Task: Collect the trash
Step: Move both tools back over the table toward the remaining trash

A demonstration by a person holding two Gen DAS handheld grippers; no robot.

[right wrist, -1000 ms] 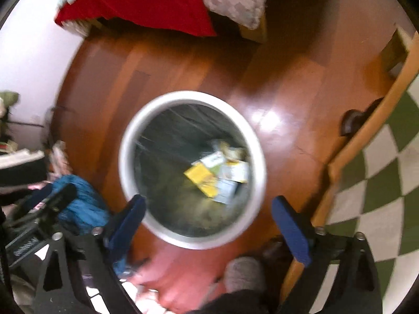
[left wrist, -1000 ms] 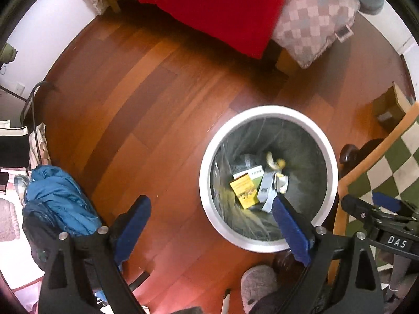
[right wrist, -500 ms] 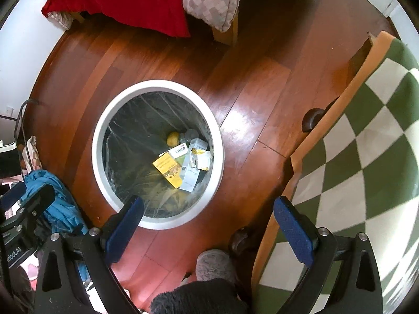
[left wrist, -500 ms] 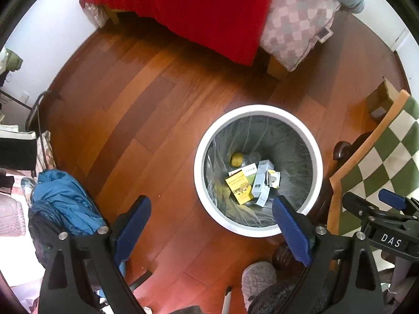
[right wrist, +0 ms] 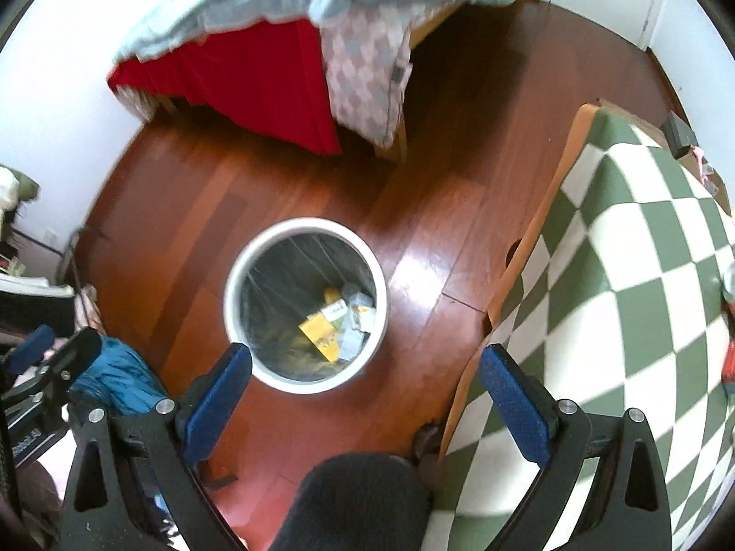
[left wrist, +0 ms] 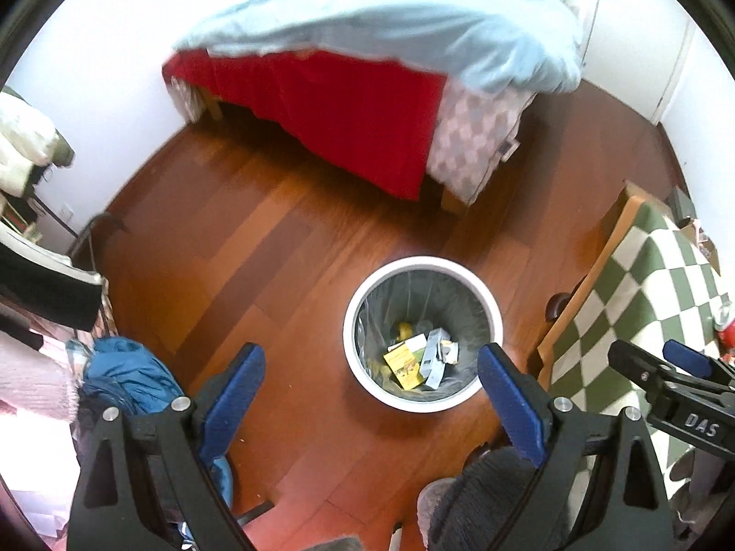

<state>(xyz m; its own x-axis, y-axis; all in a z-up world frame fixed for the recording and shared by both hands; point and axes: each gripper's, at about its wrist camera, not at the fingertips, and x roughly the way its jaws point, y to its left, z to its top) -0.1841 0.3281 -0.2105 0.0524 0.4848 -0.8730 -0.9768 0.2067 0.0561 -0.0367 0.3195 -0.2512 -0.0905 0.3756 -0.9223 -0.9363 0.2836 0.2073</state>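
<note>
A white round trash bin point(left wrist: 491, 312) with a clear liner stands on the wooden floor; it also shows in the right wrist view point(right wrist: 234, 284). Inside lie a yellow packet point(left wrist: 404, 362), a grey-white carton point(left wrist: 434, 356) and other scraps; the yellow packet also shows in the right wrist view point(right wrist: 319, 333). My left gripper point(left wrist: 370, 392) is open and empty, high above the floor just left of the bin. My right gripper point(right wrist: 365, 395) is open and empty, high above the bin's right side. The right gripper also shows at the right edge of the left wrist view point(left wrist: 666, 376).
A bed with a red skirt point(left wrist: 349, 105) and light blue cover point(left wrist: 390, 23) stands at the back. A table with a green-and-white checked cloth point(right wrist: 620, 275) is on the right. A blue garment point(left wrist: 124, 376) lies at the left. The person's slippered foot point(left wrist: 464, 505) is below.
Both grippers have risen well away from the bin, which looks smaller now. More of the bed and checked table has come into view. Both stay open and empty.
</note>
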